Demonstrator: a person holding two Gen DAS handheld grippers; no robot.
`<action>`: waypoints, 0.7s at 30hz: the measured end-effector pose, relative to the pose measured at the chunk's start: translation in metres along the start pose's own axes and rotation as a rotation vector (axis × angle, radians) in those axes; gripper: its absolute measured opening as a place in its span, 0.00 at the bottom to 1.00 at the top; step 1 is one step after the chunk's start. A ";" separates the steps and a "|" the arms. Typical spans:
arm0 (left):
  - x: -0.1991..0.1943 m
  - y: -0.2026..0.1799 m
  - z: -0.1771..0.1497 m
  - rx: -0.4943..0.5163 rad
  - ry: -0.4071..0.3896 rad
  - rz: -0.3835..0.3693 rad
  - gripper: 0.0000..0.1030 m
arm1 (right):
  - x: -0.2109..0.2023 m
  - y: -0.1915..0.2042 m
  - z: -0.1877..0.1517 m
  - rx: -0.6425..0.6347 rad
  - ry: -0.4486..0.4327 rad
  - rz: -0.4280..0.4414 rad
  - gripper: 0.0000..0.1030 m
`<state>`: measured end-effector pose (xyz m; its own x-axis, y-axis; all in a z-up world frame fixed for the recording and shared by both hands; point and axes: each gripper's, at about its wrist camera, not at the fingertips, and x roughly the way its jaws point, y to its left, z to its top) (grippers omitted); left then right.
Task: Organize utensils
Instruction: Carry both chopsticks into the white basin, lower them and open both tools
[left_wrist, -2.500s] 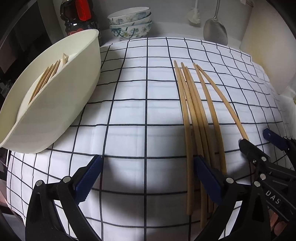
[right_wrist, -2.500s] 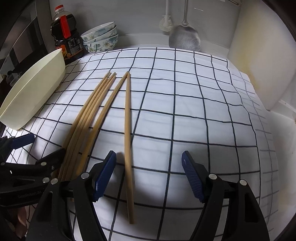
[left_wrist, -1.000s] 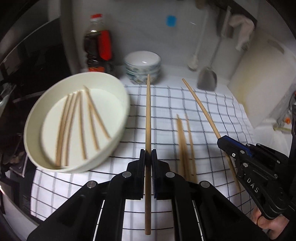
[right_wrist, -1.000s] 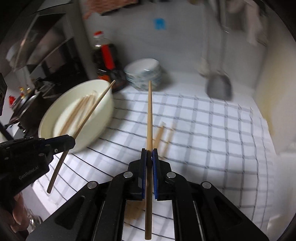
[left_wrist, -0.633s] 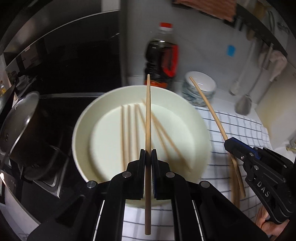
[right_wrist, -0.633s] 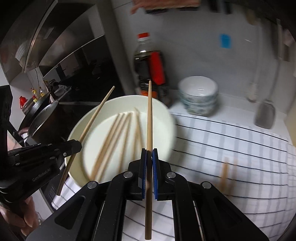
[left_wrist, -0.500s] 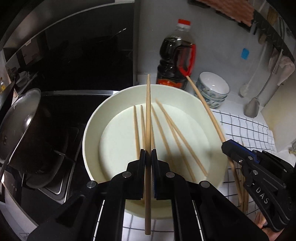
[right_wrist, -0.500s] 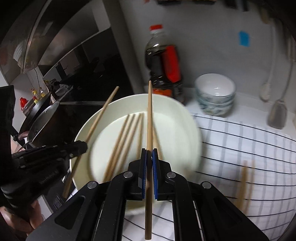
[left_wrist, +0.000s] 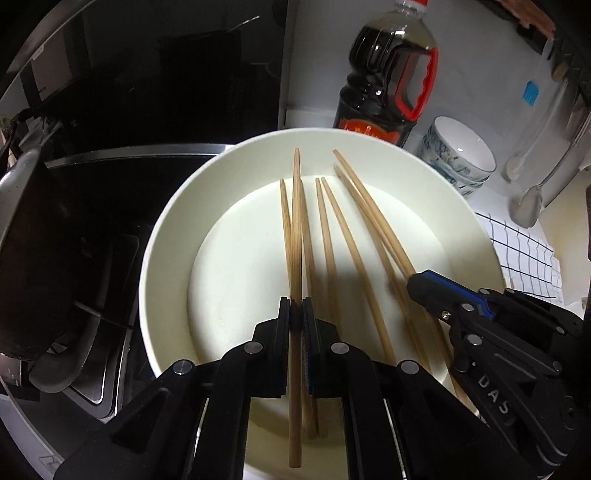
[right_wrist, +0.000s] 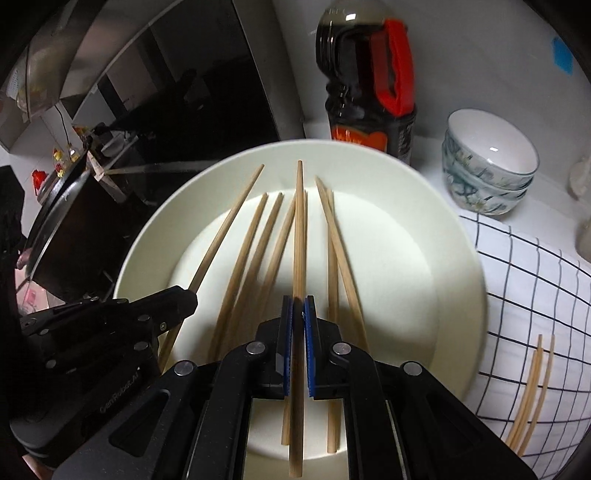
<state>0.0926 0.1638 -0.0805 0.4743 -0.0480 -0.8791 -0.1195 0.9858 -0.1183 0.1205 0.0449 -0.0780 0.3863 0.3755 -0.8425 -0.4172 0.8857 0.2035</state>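
Observation:
A wide cream bowl (left_wrist: 166, 236) (right_wrist: 458, 258) fills the middle of both wrist views, with several wooden chopsticks (left_wrist: 343, 240) (right_wrist: 258, 251) lying on its floor. My left gripper (left_wrist: 296, 314) is shut on one chopstick (left_wrist: 294, 221) and hangs over the bowl's left half; it also shows at the left of the right wrist view (right_wrist: 184, 301). My right gripper (right_wrist: 297, 306) is shut on another chopstick (right_wrist: 298, 221) above the bowl's middle, and appears at the right of the left wrist view (left_wrist: 417, 284). More chopsticks (right_wrist: 532, 391) lie on the checked cloth (right_wrist: 535, 280).
A dark sauce bottle (left_wrist: 391, 74) (right_wrist: 369, 81) with a red handle stands just behind the bowl. Stacked patterned bowls (left_wrist: 461, 155) (right_wrist: 487, 162) sit to its right. A black pot (left_wrist: 29, 251) and stove lie left of the bowl. A ladle (left_wrist: 528, 206) hangs at the wall.
Both grippers, each holding its chopstick, have swung left from over the checked cloth to over the cream bowl and come lower, so the bowl now looks much larger.

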 end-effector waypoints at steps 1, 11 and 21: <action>0.003 0.000 0.000 -0.005 0.006 0.000 0.07 | 0.004 0.001 0.001 -0.007 0.009 -0.004 0.06; 0.017 0.000 0.002 -0.010 0.043 0.027 0.07 | 0.021 -0.003 0.005 -0.010 0.051 -0.001 0.06; 0.000 0.013 -0.001 -0.060 0.015 0.089 0.75 | 0.000 -0.013 0.004 -0.002 -0.004 -0.046 0.24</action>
<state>0.0905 0.1764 -0.0826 0.4462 0.0362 -0.8942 -0.2124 0.9749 -0.0666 0.1291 0.0347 -0.0782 0.4080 0.3357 -0.8490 -0.4003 0.9016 0.1641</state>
